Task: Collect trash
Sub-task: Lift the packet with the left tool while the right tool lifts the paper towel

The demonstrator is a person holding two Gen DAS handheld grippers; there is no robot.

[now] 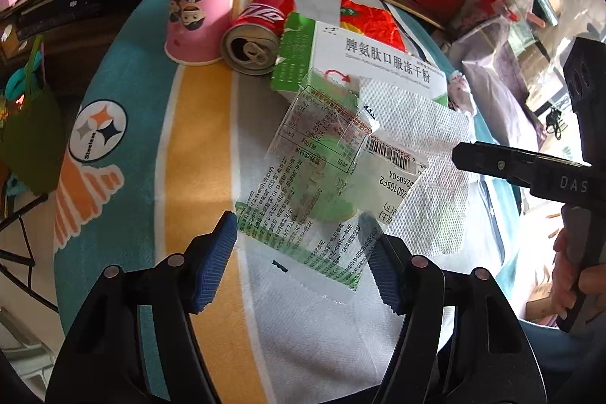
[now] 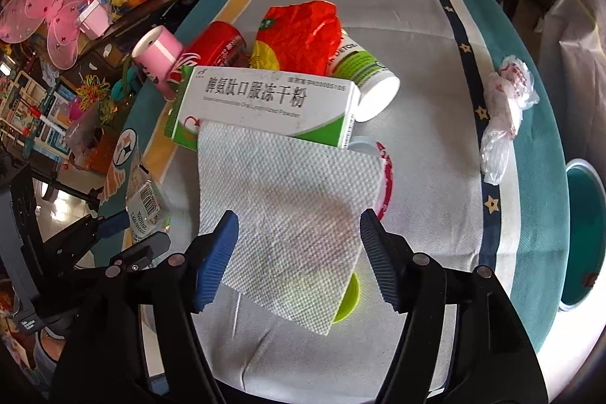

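A clear plastic wrapper (image 1: 322, 177) with green print and a barcode lies between the blue pads of my left gripper (image 1: 297, 222). Those jaws stand wide and I see no pinch on the wrapper. My right gripper (image 2: 298, 214) is open above a white paper towel (image 2: 288, 199), whose lower part lies between the fingertips. The towel drapes over a green lid (image 2: 350, 294) and a red-rimmed lid (image 2: 386, 177). Behind it lie a green-and-white medicine box (image 2: 265, 101), a red cola can (image 1: 257, 33) on its side and an upturned pink paper cup (image 1: 200, 14).
A red crumpled wrapper (image 2: 299, 40) and a white bottle (image 2: 367, 78) lie behind the box. A crumpled plastic bag (image 2: 503, 116) sits at the right of the round table (image 2: 435, 63). A teal bin (image 2: 583, 233) stands beyond its right edge. Toy boxes crowd the back.
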